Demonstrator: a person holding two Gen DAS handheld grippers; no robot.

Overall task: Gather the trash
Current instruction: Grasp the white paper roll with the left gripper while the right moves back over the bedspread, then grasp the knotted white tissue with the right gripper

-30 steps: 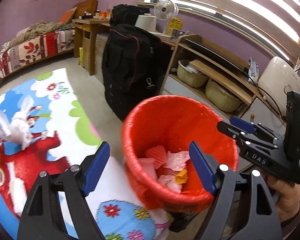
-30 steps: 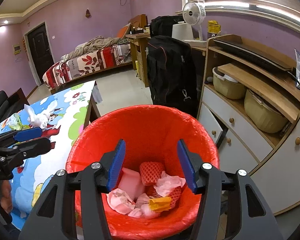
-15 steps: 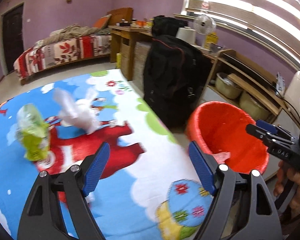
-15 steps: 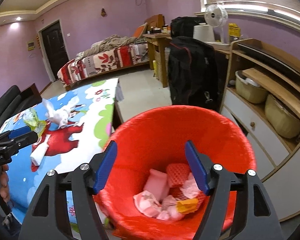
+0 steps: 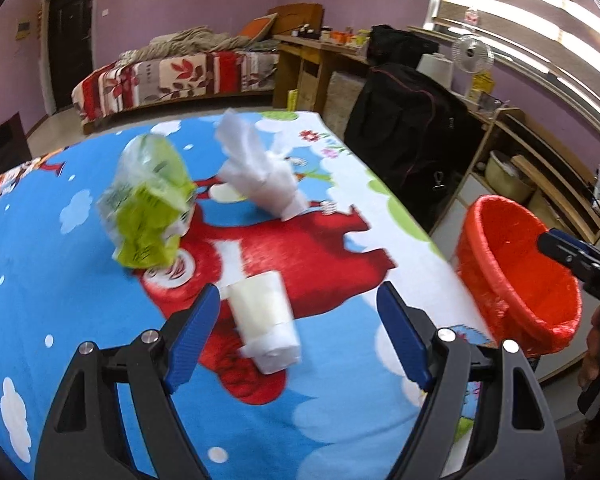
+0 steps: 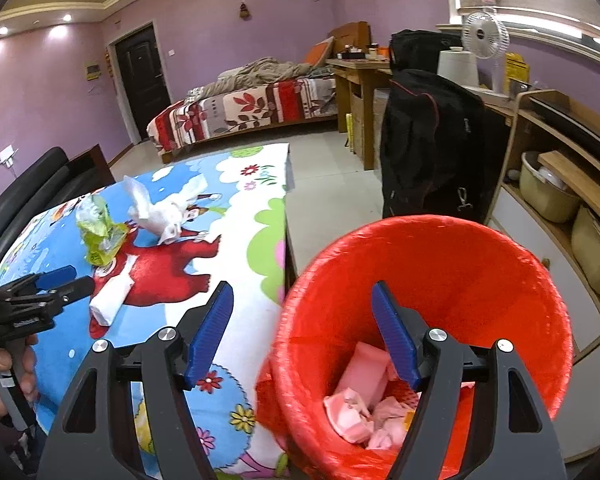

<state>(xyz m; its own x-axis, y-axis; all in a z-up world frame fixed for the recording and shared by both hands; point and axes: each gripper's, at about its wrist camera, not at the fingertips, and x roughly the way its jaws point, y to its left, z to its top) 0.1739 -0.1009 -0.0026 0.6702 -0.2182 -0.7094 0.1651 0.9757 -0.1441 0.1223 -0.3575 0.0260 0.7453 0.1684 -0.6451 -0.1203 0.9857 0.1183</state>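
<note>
Through my left wrist camera, my left gripper [image 5: 298, 332] hangs over the table with the bright cartoon-print cloth [image 5: 40, 248], fingers spread wide and clamped on nothing. A rolled white paper cup [image 5: 266, 326] lies on its side between them, nearer the left finger, not yet touched — I judge it the next piece to take, since it is closest. Further toward the far edge lie a crumpled green-and-clear plastic wrapper [image 5: 150, 204] and, just beside it, a wad of white tissue [image 5: 260, 172]. Off the table's right edge stands the round bin lined with a red plastic bag [image 5: 516, 280], close enough that each piece needs only a short carry. The tip of my other tool shows over the bin's rim.

From the right wrist camera, my right gripper [image 6: 302, 336] hovers at the near left rim of the red-lined bin [image 6: 440, 264], one finger outside it, the other over its mouth. Its jaws are opening and nothing is between them. Pink and white scraps [image 6: 364, 396] lie at the bottom, so part of the job looks done. On the cloth [image 6: 244, 240], the cup [image 6: 110, 298], wrapper [image 6: 98, 232] and tissue [image 6: 160, 210] remain, and my left gripper [image 6: 66, 280] points at the cup from the near-left side.
</note>
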